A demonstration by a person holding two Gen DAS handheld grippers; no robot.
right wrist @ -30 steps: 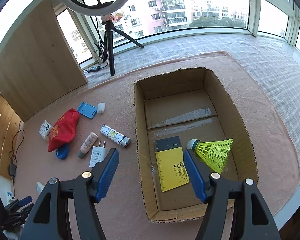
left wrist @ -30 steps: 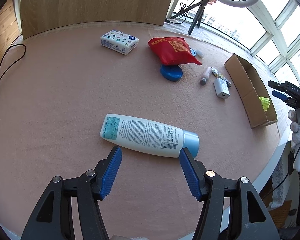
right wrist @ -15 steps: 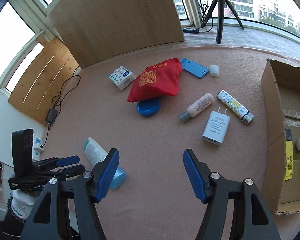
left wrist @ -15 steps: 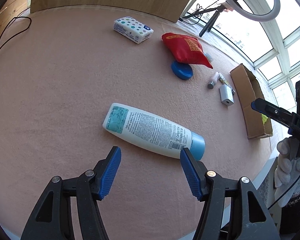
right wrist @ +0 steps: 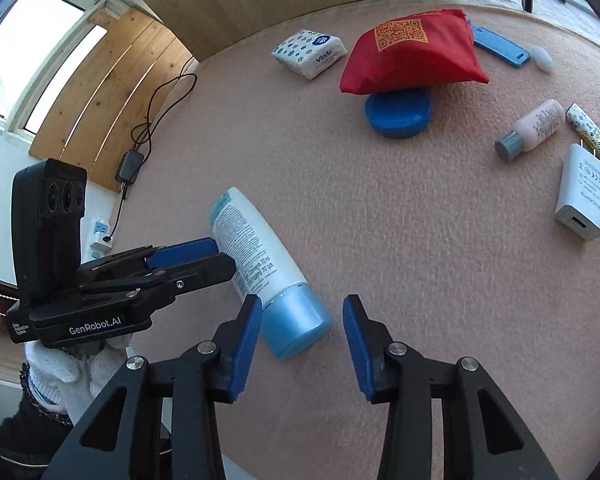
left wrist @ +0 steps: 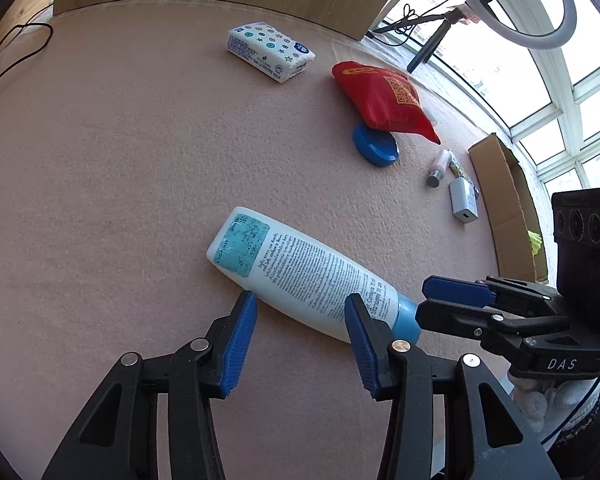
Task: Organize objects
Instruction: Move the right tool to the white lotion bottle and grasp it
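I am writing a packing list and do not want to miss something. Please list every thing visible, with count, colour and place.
Lotion bottle: 1, white with blue cap, lying near both tools.
Tissue pack: 1, white patterned, far side.
Pouch: 1, red, resting on the tin.
Round tin: 1, blue, partly under pouch.
Small bottle: 1, pink, grey cap.
Charger: 1, white, beside small bottle.
Patterned tube: 1, white-yellow.
Flat case: 1, blue, behind pouch.
Cardboard box: 1, brown, table edge.
Left tool: open.
Right tool: open.
Gloved hand: white.

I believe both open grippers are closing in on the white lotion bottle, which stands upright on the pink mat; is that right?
Not quite: the white lotion bottle lies on its side on the pink mat, as the left wrist view shows. Both the left gripper and right gripper are open near it.
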